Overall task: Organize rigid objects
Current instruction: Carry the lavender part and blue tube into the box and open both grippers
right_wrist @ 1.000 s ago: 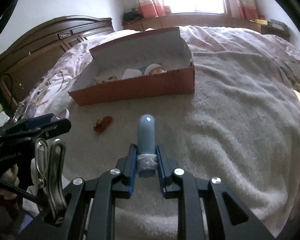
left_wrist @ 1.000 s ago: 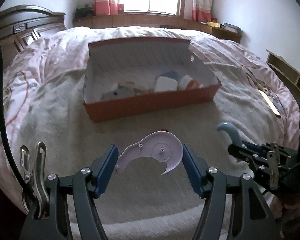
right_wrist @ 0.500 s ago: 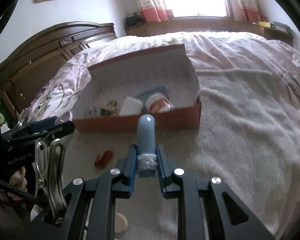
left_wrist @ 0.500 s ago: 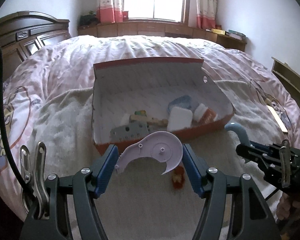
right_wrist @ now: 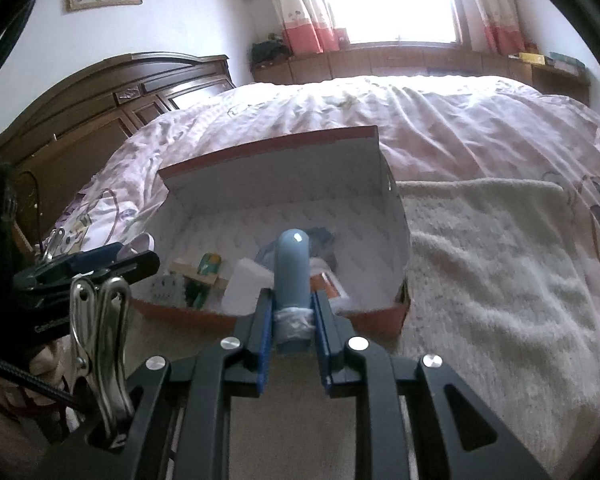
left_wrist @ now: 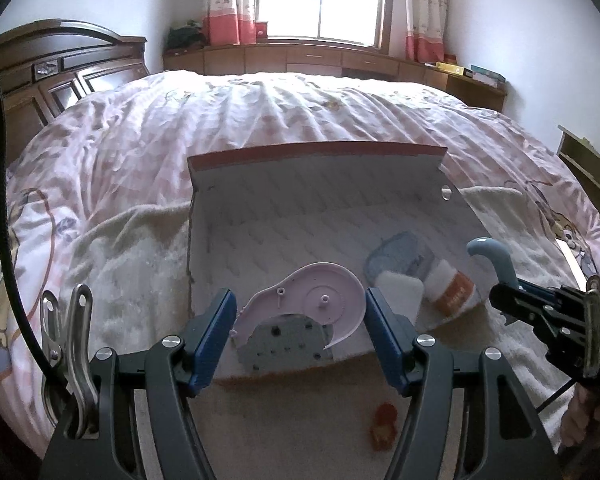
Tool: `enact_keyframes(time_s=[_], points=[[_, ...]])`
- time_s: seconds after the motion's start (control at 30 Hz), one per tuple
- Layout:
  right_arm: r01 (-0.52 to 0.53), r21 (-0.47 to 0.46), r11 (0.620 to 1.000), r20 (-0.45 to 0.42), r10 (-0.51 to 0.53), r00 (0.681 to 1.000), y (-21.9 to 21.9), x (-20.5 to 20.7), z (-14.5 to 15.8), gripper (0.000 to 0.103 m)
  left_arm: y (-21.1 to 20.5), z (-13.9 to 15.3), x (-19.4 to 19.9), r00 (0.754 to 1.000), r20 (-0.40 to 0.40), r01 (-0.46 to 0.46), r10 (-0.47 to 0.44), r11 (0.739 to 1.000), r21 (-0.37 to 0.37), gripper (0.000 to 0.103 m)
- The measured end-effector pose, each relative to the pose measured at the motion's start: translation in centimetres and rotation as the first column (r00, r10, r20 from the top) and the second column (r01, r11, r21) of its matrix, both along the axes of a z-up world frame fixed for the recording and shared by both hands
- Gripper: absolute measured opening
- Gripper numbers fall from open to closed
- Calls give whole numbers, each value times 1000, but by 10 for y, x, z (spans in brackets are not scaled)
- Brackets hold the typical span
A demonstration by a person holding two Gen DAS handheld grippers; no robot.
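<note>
Our left gripper (left_wrist: 300,316) clamps the flat lilac plastic shell (left_wrist: 304,304) by its edges, so it hangs level above the orange box (left_wrist: 320,152). Our right gripper (right_wrist: 293,320) pinches the blue curved tube (right_wrist: 293,268) near its base, hooked end forward above the box's near wall. A small red piece (left_wrist: 384,426) lies outside on the blanket (right_wrist: 500,280).

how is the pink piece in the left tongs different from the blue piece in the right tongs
The pink piece is a flat, round-lobed shell with pegs on its face; the blue piece is a narrow rounded tube. The left tongs stand wide around the pink piece, while the right tongs pinch the blue piece at a taped band. Both hang over the box.
</note>
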State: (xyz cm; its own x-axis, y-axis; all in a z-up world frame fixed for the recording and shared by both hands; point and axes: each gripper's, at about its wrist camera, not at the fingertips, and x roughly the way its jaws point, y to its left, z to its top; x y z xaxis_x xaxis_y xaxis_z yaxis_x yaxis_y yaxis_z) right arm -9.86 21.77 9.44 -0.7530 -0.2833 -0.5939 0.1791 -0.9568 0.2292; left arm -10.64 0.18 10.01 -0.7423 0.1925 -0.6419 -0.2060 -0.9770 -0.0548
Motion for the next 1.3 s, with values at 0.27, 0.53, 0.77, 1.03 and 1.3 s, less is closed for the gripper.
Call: enact_keyframes(time_s=[0.27,0.53,0.77,1.03,1.3], points=[[-7,3,1000,-2,7,1000,-1,-24,1,20,5,-4,-26,1000,-19,-11,11,999,-30,67],[-6,12,1000,8,6,1000,-3,-41,-3,20,8,-15,-46,1000,-5,-6,6,999,-35,67],[7,17,1000,27,-7,1000,-2,-53,-9,20,10,-23,-56,1000,11,2,-2,1000,-31,67],[16,15,1000,32,-16,999,-2,-60,-15,20,11,-33,-66,999,49,-1,3,999,-35,67],[38,23,999,3,-38,999,1,-58,-14,50,17,-41,-70,996,87,-18,22,999,-51,67]])
